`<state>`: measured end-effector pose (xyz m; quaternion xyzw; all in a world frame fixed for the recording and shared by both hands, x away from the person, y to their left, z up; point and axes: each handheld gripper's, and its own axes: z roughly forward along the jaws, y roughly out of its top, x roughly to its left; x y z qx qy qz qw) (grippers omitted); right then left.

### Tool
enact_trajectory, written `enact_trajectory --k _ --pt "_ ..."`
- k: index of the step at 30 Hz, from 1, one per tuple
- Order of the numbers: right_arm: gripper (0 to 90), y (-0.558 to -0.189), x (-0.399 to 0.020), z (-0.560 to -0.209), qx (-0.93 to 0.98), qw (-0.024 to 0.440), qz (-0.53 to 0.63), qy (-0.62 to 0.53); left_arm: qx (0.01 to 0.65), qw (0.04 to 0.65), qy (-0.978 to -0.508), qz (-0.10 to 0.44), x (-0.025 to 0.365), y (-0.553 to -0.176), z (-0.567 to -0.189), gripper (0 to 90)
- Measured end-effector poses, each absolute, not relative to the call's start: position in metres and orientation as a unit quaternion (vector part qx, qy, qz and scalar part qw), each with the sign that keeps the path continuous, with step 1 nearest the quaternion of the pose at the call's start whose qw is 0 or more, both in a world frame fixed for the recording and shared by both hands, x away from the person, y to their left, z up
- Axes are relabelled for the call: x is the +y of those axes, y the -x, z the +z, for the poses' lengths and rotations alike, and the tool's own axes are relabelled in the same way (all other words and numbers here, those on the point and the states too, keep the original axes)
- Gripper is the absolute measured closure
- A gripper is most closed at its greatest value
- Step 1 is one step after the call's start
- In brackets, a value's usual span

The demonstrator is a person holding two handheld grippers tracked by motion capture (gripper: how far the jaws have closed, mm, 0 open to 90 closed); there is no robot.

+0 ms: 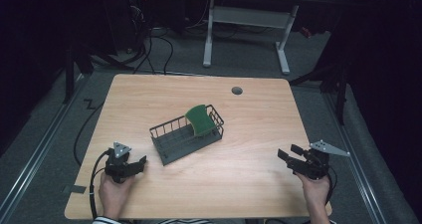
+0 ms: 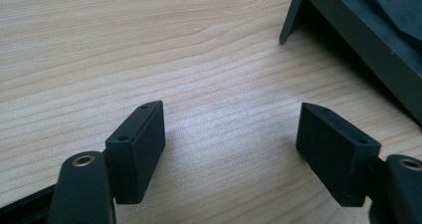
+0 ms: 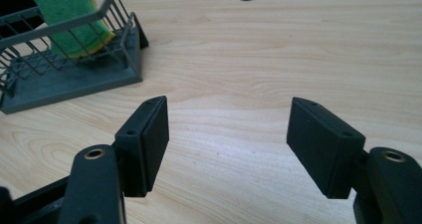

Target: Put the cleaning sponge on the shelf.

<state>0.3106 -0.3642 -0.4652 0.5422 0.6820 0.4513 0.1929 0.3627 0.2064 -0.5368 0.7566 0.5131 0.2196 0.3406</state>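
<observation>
A dark grey wire basket sits near the middle of the wooden table. A green sponge with a yellow underside leans upright inside its right end, also seen in the right gripper view as the sponge in the basket. My left gripper rests low at the front left, just left of the basket, open and empty, with its gap over bare wood. My right gripper sits at the front right, open and empty, jaws wide apart.
A round cable hole marks the table's far side. Beyond the table stand a white desk frame and loose cables on the grey floor. The basket's corner lies close to the left gripper's right jaw.
</observation>
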Motion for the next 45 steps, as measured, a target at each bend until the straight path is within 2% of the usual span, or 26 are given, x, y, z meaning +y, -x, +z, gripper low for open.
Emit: enact_trajectory --k 16,45 --pt "33.0 -0.316 -0.354 -0.5 0.685 0.171 0.436 -0.558 0.513 0.341 -0.757 0.22 0.206 -0.363 -0.537 27.8" --pt "33.5 -0.321 -0.336 -0.53 0.716 0.212 0.346 -0.568 0.513 0.341 -0.756 0.22 0.206 -0.363 -0.537 27.8"
